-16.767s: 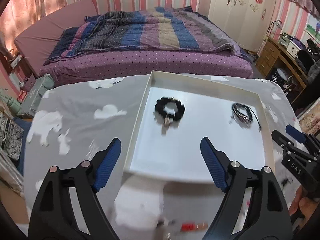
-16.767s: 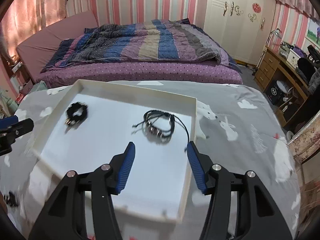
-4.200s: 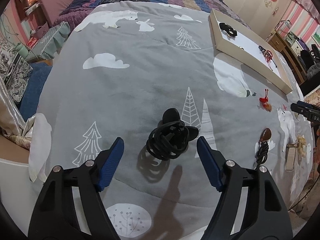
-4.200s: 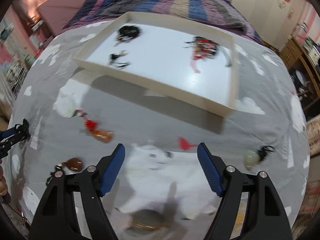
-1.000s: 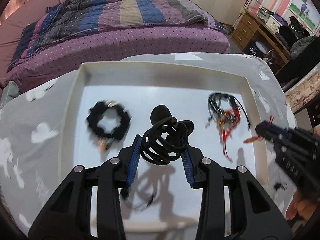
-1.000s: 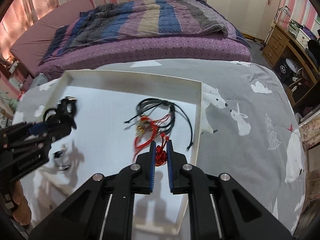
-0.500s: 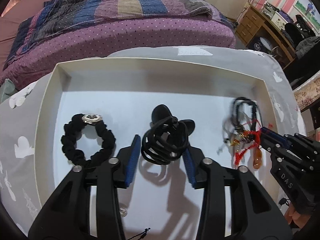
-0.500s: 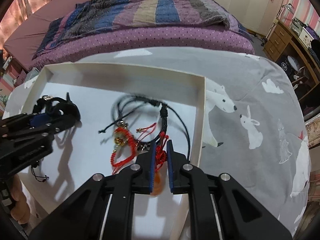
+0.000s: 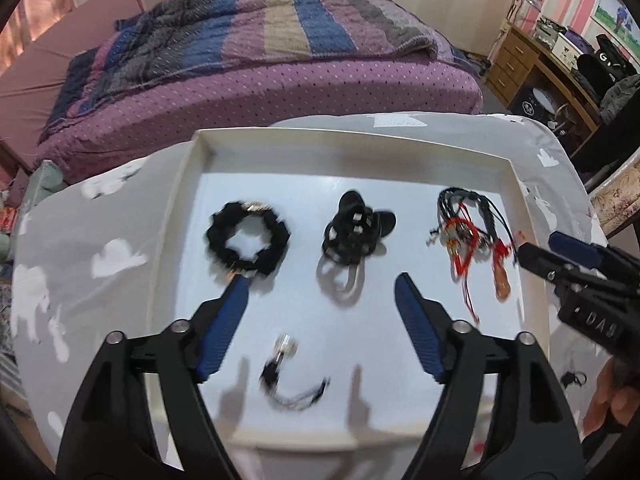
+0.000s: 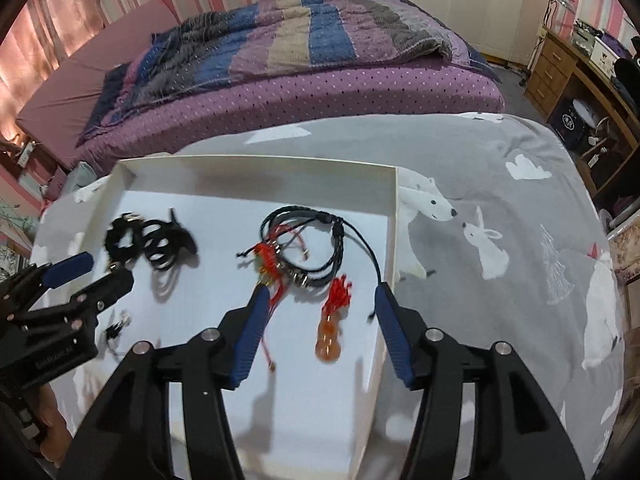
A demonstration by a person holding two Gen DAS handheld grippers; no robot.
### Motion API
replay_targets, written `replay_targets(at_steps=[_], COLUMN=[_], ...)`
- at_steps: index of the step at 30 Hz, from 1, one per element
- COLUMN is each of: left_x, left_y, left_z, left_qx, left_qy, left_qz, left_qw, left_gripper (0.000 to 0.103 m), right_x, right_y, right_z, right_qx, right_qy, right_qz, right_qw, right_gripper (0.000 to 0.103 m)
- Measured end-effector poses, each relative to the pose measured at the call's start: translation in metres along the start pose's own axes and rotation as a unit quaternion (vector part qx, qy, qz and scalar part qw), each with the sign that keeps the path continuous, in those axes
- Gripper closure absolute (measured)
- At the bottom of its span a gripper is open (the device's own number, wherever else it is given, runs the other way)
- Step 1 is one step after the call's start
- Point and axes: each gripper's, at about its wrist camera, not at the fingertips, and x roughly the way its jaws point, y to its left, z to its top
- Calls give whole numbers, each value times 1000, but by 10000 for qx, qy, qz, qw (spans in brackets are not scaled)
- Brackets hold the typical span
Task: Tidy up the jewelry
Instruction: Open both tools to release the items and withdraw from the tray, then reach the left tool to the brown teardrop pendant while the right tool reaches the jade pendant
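A white tray [image 9: 516, 176] lies on the grey blanket. In it sit a black scrunchie [image 9: 248, 240], a black hair claw [image 9: 356, 232], tangled black and red bracelets [image 9: 468, 232] and a small charm on a cord [image 9: 286, 348]. My left gripper [image 9: 322, 284] hovers just short of the hair claw, jaws opening, nothing between them. My right gripper [image 10: 320, 292] is over the tray's right side, jaws opening. An orange gourd pendant [image 10: 330, 340] with a red tassel lies loose between its fingers [image 10: 252, 332], touched by neither pad.
Beyond the tray [image 10: 256, 164] is a bed with a striped quilt [image 10: 304, 28]. The grey blanket [image 10: 500, 240] with polar bear prints spreads to the right. A wooden desk [image 10: 560, 64] stands at the far right. A small black item [image 9: 574, 379] lies on the blanket by the tray.
The left jaws spread and drew back, leaving the hair claw lying in the tray. The right jaws spread and released the gourd pendant onto the tray beside the bracelets.
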Motion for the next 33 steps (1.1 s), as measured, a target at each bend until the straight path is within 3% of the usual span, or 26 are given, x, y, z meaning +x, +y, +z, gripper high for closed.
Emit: replay_targets(at_steps=[7,12,18,25,33], left_x=[-68,-105,-131,-134,-114], left_y=[5,21,35,52,56], left_z=[-52,-97,-146,-192,-238], left_qx=[27,-87,-94,-247,-236], left_qy=[-398,-416,-428,-370,-91], left_qz=[316,309,408,276,242], left_qw=[9987,9986,9982,9986,9994], left_gripper=[3,3,3,3,3], right_x=[-53,-87,-111,-119,-105], right_y=[-6,-23,-41,-56,-68], right_z=[-40,-70,-109,-145,-173], right_qx=[-154,-126,-278,-411,-303], right_qy=[-31,26,-138,-132,69], right_qz=[228,335,-131,-441,-332], right_qw=[9996,9994,9994,9981,9990], right_gripper=[46,46,46,46,38])
